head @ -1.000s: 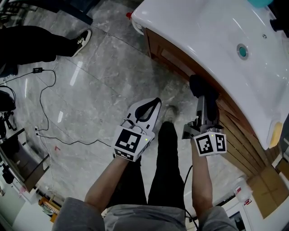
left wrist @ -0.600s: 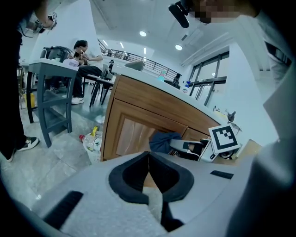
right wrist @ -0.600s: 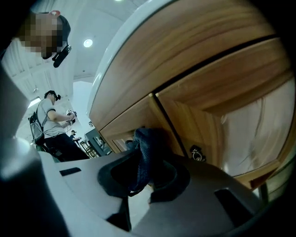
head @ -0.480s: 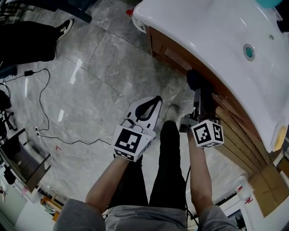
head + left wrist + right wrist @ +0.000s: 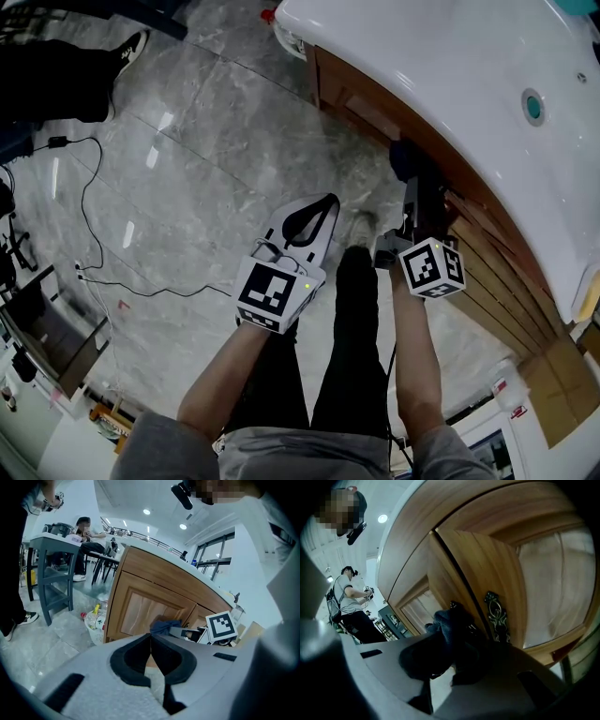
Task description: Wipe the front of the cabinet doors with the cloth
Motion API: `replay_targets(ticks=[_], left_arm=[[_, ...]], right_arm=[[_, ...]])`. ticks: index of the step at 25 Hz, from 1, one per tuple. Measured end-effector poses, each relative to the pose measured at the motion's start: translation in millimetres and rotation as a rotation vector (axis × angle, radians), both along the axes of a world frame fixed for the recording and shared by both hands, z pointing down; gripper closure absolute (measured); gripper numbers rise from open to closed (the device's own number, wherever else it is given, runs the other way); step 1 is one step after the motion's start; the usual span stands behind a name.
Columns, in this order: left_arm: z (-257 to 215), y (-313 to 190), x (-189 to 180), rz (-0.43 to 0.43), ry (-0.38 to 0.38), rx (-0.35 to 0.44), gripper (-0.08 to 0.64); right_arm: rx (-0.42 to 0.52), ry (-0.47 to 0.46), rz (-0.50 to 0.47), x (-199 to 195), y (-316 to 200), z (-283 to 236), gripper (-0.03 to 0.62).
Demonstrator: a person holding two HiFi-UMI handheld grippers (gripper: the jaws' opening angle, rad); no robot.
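Low in the head view, the left gripper [image 5: 322, 208] is held over the floor [image 5: 187, 159], apart from the cabinet. In the left gripper view its jaws are seen brought together with nothing between them. To its right, the right gripper [image 5: 413, 187] is clamped on the dark blue cloth [image 5: 446, 619], which is bunched at the jaw tips. The cloth appears pressed to the wooden cabinet doors [image 5: 487, 569] close to the seam between two doors, just left of an ornate metal handle [image 5: 496, 613] in the right gripper view. Wiping is judged to be under way. No damp trail or change of sheen can be made out, so the share already wiped cannot be told. The panelled front at the far middle left of that view, under the white worktop [image 5: 441, 75], is taken as left to cover.
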State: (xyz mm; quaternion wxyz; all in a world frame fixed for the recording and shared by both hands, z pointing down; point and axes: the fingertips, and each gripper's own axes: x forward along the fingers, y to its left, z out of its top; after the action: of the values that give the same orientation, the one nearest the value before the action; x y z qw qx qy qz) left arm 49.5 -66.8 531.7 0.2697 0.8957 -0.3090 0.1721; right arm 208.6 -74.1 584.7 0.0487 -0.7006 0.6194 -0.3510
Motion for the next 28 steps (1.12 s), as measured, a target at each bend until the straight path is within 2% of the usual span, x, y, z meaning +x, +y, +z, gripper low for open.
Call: replay_targets(ticks=[3,7,12,15,28], left_arm=[[4,-2,-1,0.003,-0.003,-0.003,0.549],[10,-3,-4,0.009,-0.010,-0.009,0.549],[11,-2,-2,0.015,-0.007,-0.018,0.549],[13,-3,-3,0.022,-0.011,-0.016,0.549],[27,-3,-11,0.019,-0.030,-0.031,0.549]], right_arm=[[-0.016,0.000,0.016,0,0,12,0.535],[-0.020,0.048,0.005,-6,-2,19,0.535],[-0.072,0.003,0.066,2,3,49,0.535],[-0.067,0.038,0.047,4,3,55,0.535],[-0.148,0.007,0.035,2,3,105,0.535]])
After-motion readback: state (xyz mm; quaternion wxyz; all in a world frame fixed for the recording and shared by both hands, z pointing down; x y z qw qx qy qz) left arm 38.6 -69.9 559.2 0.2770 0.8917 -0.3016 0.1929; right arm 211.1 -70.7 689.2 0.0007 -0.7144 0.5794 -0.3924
